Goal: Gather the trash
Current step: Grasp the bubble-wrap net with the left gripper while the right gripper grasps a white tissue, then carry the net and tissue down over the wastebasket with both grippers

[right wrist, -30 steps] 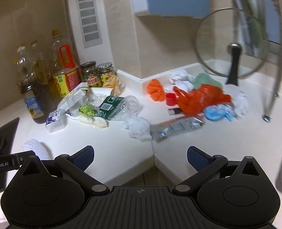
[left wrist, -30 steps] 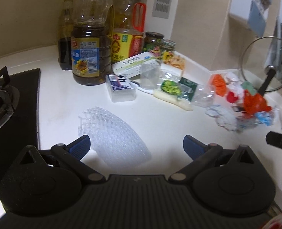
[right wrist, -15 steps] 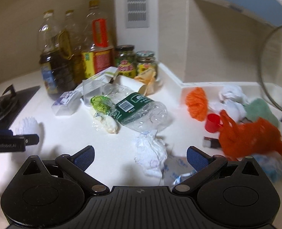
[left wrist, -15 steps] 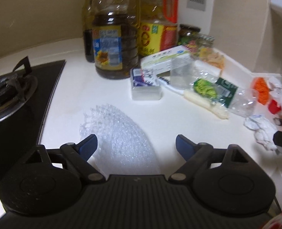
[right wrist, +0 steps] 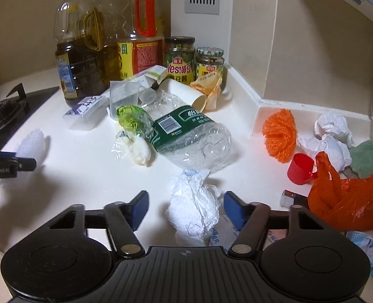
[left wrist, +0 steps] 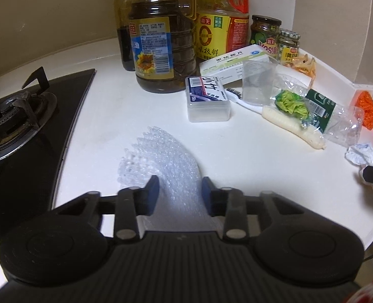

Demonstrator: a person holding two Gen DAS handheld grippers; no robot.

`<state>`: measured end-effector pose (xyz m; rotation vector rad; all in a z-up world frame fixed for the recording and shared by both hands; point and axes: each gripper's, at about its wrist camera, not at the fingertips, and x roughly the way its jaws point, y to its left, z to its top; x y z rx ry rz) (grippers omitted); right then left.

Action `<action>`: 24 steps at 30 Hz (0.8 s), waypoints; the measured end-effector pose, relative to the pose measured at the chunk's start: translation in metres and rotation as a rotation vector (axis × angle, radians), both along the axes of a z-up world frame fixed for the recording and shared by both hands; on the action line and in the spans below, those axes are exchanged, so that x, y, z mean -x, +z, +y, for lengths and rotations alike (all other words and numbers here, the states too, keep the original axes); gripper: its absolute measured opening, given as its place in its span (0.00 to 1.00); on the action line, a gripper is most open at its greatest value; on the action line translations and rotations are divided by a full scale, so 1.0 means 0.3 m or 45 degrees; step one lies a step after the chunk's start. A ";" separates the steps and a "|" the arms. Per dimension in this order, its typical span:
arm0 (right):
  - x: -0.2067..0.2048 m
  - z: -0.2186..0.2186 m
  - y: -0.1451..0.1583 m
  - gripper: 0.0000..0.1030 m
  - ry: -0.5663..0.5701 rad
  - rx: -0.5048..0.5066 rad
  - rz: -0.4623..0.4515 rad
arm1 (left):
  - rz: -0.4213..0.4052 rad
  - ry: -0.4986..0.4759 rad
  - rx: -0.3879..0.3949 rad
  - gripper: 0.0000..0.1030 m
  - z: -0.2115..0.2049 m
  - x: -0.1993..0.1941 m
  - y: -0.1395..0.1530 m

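White worktop [left wrist: 105, 126] beside one gas burner [left wrist: 12, 116]. From the left wrist, the left gripper [left wrist: 177, 194] is closing, pads squeezing one foam net [left wrist: 161, 156] near the front edge. From the right wrist, the right gripper [right wrist: 185, 208] is closing around one crumpled white bag [right wrist: 194, 207], pads not yet touching; three oil bottles [right wrist: 80, 50] and two jars [right wrist: 180, 58] line the back edge.

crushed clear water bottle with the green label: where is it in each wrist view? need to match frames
Left wrist: crushed water bottle lies at the right edge, on the counter, right of the clear toothpick box.
Right wrist: it lies centre frame, just beyond the crumpled white plastic bag.
Shared landmark: the sunflower oil jug, upper centre in the left view, upper left in the right.
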<state>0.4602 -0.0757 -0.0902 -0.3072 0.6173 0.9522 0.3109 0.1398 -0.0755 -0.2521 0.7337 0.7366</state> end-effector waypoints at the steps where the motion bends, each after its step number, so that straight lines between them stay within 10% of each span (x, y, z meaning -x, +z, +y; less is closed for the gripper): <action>1: 0.001 0.000 -0.002 0.50 -0.002 0.004 -0.004 | -0.001 0.000 0.001 0.21 0.001 0.002 0.002; 7: 0.013 -0.016 -0.001 0.30 -0.006 -0.013 -0.037 | -0.022 0.004 -0.015 0.13 -0.009 0.026 0.013; 24: 0.181 -0.165 0.121 0.28 0.046 -0.206 -0.041 | -0.195 -0.161 0.003 0.12 -0.270 0.158 0.131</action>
